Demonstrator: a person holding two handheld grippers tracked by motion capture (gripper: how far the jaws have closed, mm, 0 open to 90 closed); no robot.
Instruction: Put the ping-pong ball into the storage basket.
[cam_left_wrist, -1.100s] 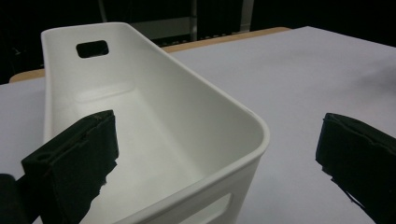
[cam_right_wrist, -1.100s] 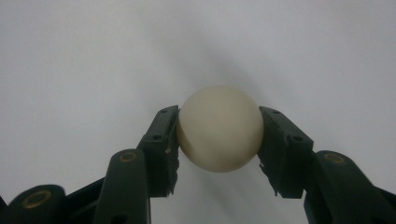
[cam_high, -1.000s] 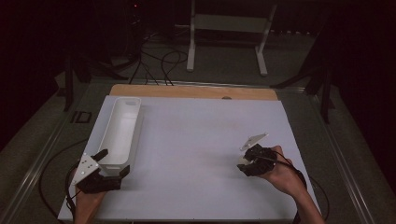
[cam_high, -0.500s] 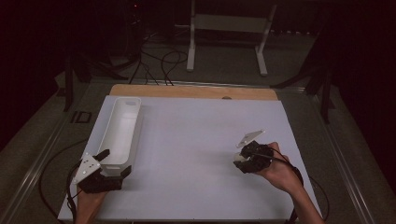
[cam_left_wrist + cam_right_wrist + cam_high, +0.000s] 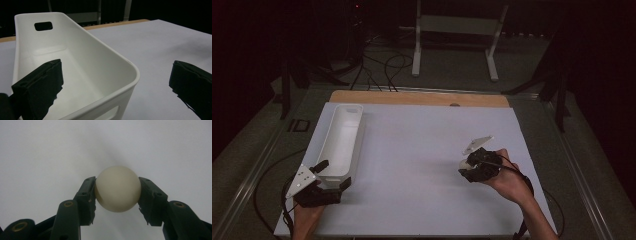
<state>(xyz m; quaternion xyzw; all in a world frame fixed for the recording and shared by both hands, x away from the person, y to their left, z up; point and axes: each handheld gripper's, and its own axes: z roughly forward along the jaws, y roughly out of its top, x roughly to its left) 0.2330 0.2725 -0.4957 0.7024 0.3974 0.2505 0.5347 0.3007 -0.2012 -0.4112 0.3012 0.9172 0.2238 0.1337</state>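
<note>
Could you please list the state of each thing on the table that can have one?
White bin: upright, nothing seen inside.
Ball: clamped between the right gripper's pads.
Right gripper: shut on the ball.
Left gripper: open, jaws straddling the bin's near corner.

Dark room, white table

Free room and obstacles. The white worktop lies bare across its middle and far right, open to passage from the near edge to the far wooden strip. The long white bin stands along the left side as the one obstacle; its near end wall sits between the parted jaws of the left claw. The right claw, closed on a white ball, occupies the near right.
</note>
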